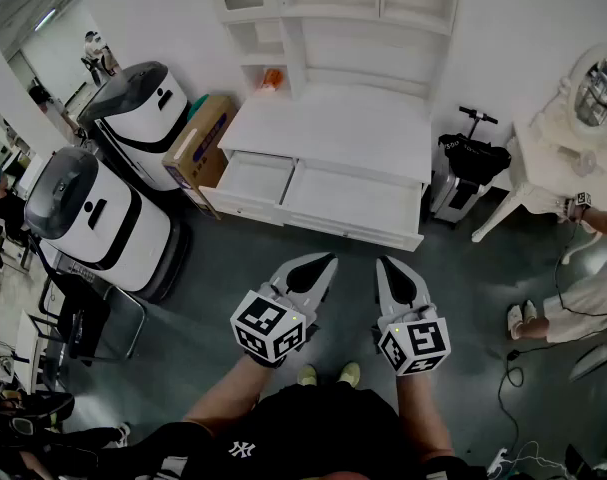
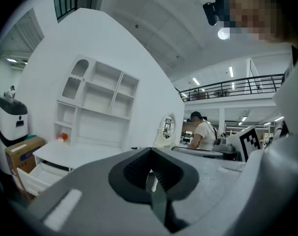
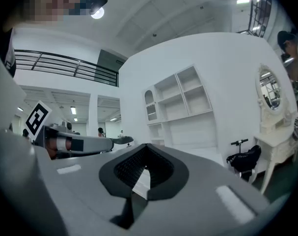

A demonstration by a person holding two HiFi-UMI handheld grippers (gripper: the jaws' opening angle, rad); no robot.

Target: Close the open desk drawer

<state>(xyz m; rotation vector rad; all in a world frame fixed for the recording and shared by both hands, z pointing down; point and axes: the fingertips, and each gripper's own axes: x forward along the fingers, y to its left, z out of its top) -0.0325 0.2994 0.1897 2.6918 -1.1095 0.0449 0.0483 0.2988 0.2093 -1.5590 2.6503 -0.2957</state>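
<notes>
A white desk [image 1: 333, 123] with a shelf hutch stands against the far wall. Two of its drawers are pulled out side by side: a small one [image 1: 251, 181] on the left and a wide one [image 1: 355, 204] on the right, both showing empty. My left gripper [image 1: 329, 260] and right gripper [image 1: 382, 264] hang side by side over the grey floor, a short way in front of the wide drawer, touching nothing. Both are shut with nothing held. The left gripper view shows its shut tips [image 2: 149, 151] and the desk [image 2: 77, 154] beyond; the right gripper view shows its tips [image 3: 146, 146] and the hutch [image 3: 180, 102].
Two white-and-black machines [image 1: 141, 118] [image 1: 93, 213] and a cardboard box [image 1: 198, 143] stand left of the desk. A black scooter with a bag [image 1: 471, 158] and a white vanity table [image 1: 573, 118] are on the right, with a person [image 1: 583, 293] beside it. An orange object [image 1: 271, 76] lies on the desk.
</notes>
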